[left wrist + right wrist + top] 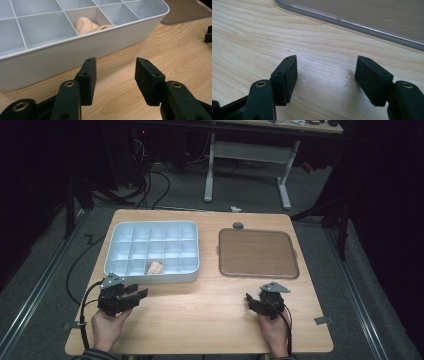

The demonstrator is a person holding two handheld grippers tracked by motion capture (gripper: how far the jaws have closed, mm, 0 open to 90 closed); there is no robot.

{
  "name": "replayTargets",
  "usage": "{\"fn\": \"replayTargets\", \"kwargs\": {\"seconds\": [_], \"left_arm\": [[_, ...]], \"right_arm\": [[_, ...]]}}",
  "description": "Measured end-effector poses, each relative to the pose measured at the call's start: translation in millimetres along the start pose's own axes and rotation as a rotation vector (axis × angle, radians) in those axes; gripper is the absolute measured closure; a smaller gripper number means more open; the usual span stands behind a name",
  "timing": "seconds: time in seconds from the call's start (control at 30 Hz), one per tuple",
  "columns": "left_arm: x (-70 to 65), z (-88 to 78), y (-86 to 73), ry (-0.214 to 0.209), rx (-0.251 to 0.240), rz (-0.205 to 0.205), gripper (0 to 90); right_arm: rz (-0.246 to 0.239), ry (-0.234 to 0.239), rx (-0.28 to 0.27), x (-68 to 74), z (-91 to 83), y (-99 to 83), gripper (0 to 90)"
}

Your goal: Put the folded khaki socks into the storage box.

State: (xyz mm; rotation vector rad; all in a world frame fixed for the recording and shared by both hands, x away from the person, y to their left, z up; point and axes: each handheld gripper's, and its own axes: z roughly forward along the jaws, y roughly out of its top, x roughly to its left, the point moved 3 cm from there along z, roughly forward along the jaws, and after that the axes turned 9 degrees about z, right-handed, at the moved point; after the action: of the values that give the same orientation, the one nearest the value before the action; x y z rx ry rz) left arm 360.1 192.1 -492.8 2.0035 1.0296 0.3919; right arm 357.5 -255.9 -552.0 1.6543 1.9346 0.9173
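A white compartment tray [150, 277] sits at the back left of the wooden table; one front compartment holds a soft peach-coloured item [155, 267]. A flat brownish lid [257, 253] with a clear rim lies to its right. My left gripper [139, 291] rests near the table's front left, just short of the tray, open with nothing between its pads. In the left gripper view the gripper [115, 62] faces the tray wall [75, 52], with the peach item [87, 25] behind it. My right gripper [254, 296], [325, 58] is open and empty in front of the lid [362, 15].
A small grey round thing [238, 225] lies at the table's far edge behind the lid. Bare wood spans the space between the two grippers. A white desk frame [247, 165] and cables stand on the floor beyond the table.
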Motion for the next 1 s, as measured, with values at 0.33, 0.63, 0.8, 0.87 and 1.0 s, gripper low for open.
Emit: {"fn": "replayTargets", "kwargs": {"seconds": [0.33,0.63,0.8,0.87,1.0], "left_arm": [[-2.0,9.1,-7.8,0.000,0.005,-0.010,51.1],[-1.5,18.5,-13.0,0.004,0.017,-0.016,49.6],[-0.9,22.8,-16.9,0.020,0.027,-0.013,50.1],[-0.3,24.5,-18.8,0.022,0.032,-0.015,50.1],[-0.3,27.3,-21.8,0.031,0.037,-0.014,50.2]], "right_arm": [[0.000,0.000,0.000,0.0,0.0,0.0,34.8],[0.000,0.000,0.000,0.0,0.0,0.0,34.8],[0.000,0.000,0.000,0.0,0.0,0.0,34.8],[0.000,0.000,0.000,0.0,0.0,0.0,34.8],[0.000,0.000,0.000,0.0,0.0,0.0,34.8]]}}
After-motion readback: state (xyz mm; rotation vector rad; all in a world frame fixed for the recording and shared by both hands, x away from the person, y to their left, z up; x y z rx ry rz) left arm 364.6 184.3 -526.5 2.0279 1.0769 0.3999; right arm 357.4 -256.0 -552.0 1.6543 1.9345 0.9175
